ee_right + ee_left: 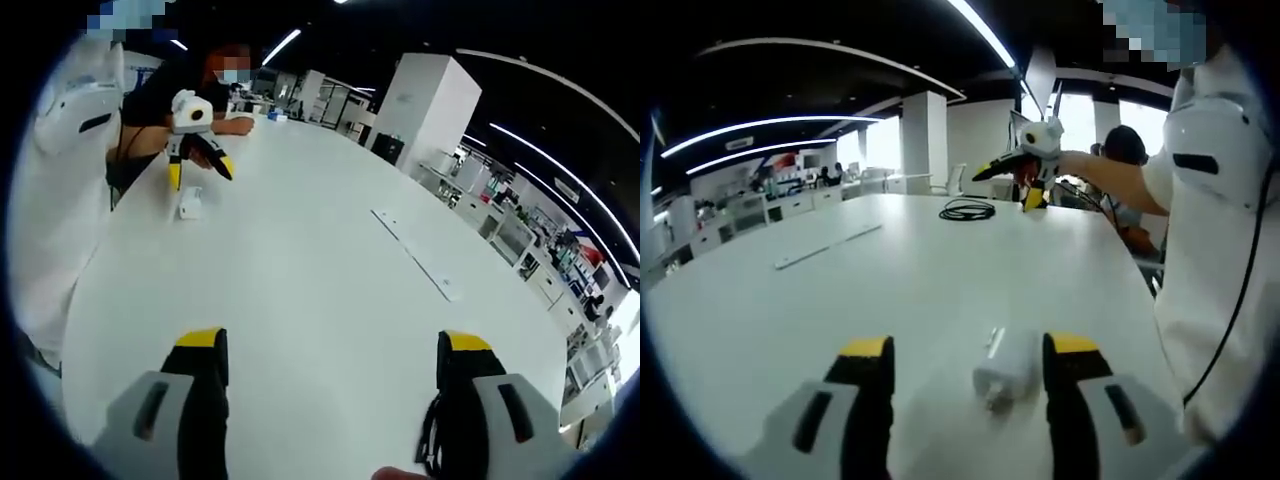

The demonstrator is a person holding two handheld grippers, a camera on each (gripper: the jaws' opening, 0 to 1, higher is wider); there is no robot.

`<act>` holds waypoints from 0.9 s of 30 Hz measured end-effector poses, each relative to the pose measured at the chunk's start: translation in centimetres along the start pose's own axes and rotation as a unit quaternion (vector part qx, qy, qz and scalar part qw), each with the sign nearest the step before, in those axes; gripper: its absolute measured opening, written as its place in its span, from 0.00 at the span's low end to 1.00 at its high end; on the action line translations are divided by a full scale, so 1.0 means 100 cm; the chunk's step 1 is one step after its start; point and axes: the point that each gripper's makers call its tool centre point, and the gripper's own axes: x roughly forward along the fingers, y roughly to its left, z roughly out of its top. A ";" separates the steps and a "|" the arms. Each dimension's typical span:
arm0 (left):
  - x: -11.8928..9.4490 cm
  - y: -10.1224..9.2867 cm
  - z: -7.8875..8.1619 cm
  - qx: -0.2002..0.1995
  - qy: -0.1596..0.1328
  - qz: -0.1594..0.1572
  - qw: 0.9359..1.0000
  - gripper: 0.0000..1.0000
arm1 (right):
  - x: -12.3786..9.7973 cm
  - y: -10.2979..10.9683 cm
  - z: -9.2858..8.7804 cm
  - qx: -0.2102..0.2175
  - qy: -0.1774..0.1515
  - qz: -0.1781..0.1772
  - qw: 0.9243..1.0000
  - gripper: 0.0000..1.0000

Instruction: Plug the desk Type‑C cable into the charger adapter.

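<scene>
The charger adapter (1006, 368) lies between the left gripper (970, 372) fingers (spread wide), beside the right-hand one.

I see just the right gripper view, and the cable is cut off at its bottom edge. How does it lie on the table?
Observer: In the left gripper view the black cable lies in a loose coil on the white table, with the right tongs just beside it.
Operator: And is the adapter held yet?
Observer: No. The white charger adapter lies on the table between the open left tongs, ungripped.
</scene>
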 end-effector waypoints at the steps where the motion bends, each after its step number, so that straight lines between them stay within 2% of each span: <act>1: 0.001 0.000 0.000 0.001 0.000 0.001 1.000 0.60 | 0.000 -0.001 -0.001 0.001 0.001 0.000 1.000 0.87; 16: 0.007 0.000 -0.004 -0.005 0.006 -0.002 1.000 0.59 | 0.003 -0.014 -0.020 -0.003 0.034 -0.003 0.999 0.87; 27: 0.009 0.001 -0.002 -0.005 0.007 -0.002 1.000 0.59 | 0.004 -0.024 -0.028 0.005 0.039 -0.003 0.999 0.86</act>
